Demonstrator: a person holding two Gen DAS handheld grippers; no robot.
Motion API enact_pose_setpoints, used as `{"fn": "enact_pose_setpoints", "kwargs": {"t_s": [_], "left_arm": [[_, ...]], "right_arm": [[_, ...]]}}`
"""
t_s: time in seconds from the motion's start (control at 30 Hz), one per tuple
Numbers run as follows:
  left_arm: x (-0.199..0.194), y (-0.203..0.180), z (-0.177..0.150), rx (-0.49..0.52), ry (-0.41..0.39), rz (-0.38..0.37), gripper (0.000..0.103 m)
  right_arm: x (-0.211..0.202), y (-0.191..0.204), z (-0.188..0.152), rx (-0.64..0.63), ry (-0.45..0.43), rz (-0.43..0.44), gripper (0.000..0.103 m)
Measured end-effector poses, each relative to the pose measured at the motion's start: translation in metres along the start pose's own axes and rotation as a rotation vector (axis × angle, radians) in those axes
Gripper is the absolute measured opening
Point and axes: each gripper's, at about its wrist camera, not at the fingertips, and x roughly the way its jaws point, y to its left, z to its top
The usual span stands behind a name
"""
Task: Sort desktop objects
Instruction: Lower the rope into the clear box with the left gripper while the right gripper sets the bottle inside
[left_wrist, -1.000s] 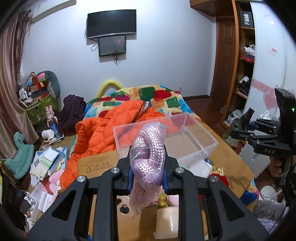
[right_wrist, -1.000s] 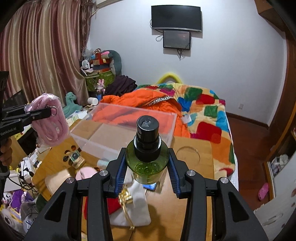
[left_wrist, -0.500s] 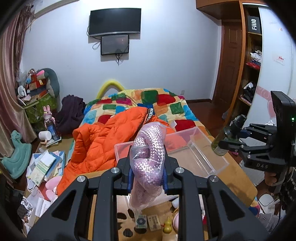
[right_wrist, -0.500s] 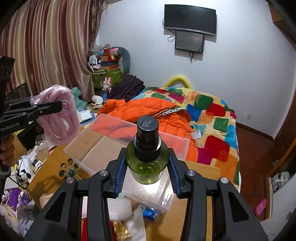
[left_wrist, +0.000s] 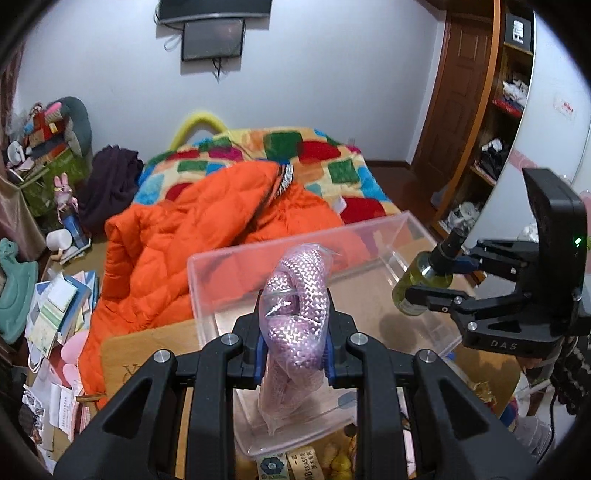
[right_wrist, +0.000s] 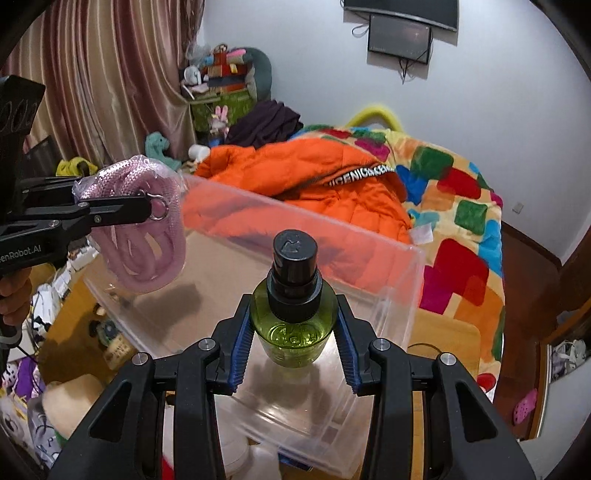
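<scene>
Progress: partway; clear bin (left_wrist: 369, 236) looks empty inside, nothing deposited yet. Left gripper (left_wrist: 293, 332) pinching bagged pink rope (left_wrist: 299, 295), held above bin's near-left end; rope not touching bin floor. Right gripper (right_wrist: 293, 332) clamped on green bottle (right_wrist: 293, 325) w/ black pump cap, hovering over bin's right end. Both items airborne, release pending. Remaining on tabletop (left_wrist: 147, 347) near bin: small tags, yellow bits, cream block, white pouch; several objs unsorted. Est.: two drops imminent, bulk of sorting left.
</scene>
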Motion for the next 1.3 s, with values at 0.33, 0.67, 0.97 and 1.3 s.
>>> {"fn": "enact_pose_setpoints", "kwargs": {"t_s": [0.33,0.67,0.97,1.3], "left_arm": [[0.025,0.006,0.002,-0.011,0.047,-0.018,0.024],[0.039,0.007,0.011,0.004,0.043,0.024,0.029],[0.047,0.011,0.012,-0.002,0.055,0.049,0.036],[0.029,0.005,0.011,0.024,0.012,0.084,0.056]], "right_arm": [[0.024,-0.005,0.000,-0.020,0.051,-0.017,0.038],[0.042,0.000,0.005,-0.046,0.077,-0.033,0.038],[0.049,0.007,0.007,-0.084,0.098,-0.052,0.038],[0.035,0.011,0.007,-0.083,0.066,-0.108,0.058]]}}
